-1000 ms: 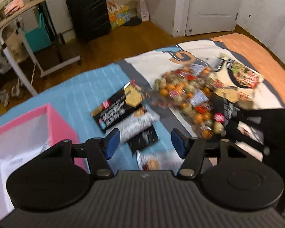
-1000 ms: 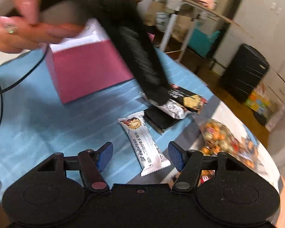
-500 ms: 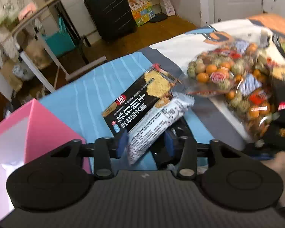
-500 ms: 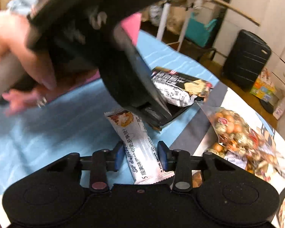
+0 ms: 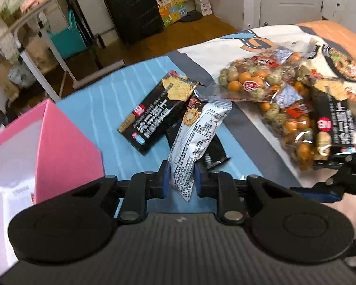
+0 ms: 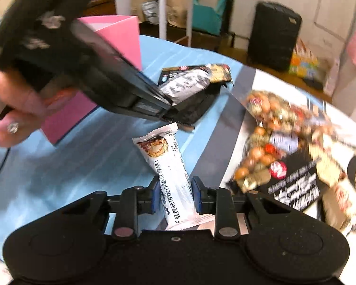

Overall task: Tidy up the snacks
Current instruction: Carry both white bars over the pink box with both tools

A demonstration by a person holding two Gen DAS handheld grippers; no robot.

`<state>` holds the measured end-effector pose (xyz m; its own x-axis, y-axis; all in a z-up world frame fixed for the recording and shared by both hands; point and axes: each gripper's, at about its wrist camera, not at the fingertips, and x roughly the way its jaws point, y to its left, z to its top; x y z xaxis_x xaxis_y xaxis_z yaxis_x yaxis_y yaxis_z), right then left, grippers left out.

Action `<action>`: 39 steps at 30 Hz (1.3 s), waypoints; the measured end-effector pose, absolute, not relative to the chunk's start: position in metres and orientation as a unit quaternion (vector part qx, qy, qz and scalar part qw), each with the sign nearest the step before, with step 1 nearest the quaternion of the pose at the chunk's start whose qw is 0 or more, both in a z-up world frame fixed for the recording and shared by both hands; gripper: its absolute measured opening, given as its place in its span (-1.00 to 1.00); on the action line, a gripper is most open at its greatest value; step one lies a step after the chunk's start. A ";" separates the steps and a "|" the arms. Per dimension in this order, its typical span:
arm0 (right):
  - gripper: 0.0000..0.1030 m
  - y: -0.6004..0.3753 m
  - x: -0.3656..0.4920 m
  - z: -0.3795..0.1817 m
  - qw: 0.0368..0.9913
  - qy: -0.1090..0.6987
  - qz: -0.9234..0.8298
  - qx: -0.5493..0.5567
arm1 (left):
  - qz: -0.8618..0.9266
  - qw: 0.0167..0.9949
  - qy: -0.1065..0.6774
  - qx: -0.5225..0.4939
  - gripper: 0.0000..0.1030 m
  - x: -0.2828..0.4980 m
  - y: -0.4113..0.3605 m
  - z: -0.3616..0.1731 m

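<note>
Since a second ago both grippers have sunk toward the blue sheet [image 5: 102,104] and their jaws have just been closing from wide apart, each onto a white wafer bar.

In the left wrist view, the pink box [image 5: 66,142] stands at the left edge. The left gripper [image 5: 181,178], low in the middle, is clamped on the back-printed wafer bar [image 5: 197,137], which tilts up and away, its far end lying over the black cracker pack [image 5: 159,111] and a smaller black packet [image 5: 213,152]. To the right sit the clear bag of coated nuts [image 5: 261,83] and a second black cracker pack [image 5: 339,123]; the other gripper shows at the right edge.

In the right wrist view, a hand [image 6: 16,116] at the left carries the left gripper. The right gripper [image 6: 175,194], bottom middle, grips the front-printed wafer bar [image 6: 168,166] near its lower end.

Counted: two wafer bars, two cracker packs, one small black packet, one nut bag, one pink box.
</note>
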<state>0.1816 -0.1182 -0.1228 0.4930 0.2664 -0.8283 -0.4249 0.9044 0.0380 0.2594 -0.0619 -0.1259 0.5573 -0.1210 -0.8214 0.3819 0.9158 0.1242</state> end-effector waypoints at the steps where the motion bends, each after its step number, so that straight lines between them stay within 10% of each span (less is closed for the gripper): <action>1: -0.38 -0.120 0.182 -0.123 0.859 0.466 0.195 -0.076 | -0.148 0.868 0.454 0.136 -0.61 0.258 -0.059 -0.124; 39: -0.39 -0.119 0.108 -0.064 0.832 0.523 0.180 -0.039 | -0.205 0.838 0.497 0.094 -0.61 0.115 -0.026 -0.085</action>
<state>0.1085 -0.1185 -0.0645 0.3881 0.2587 -0.8846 -0.3407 0.9321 0.1231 0.1153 -0.0258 -0.0851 0.4218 -0.2508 -0.8713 0.4374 0.8980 -0.0467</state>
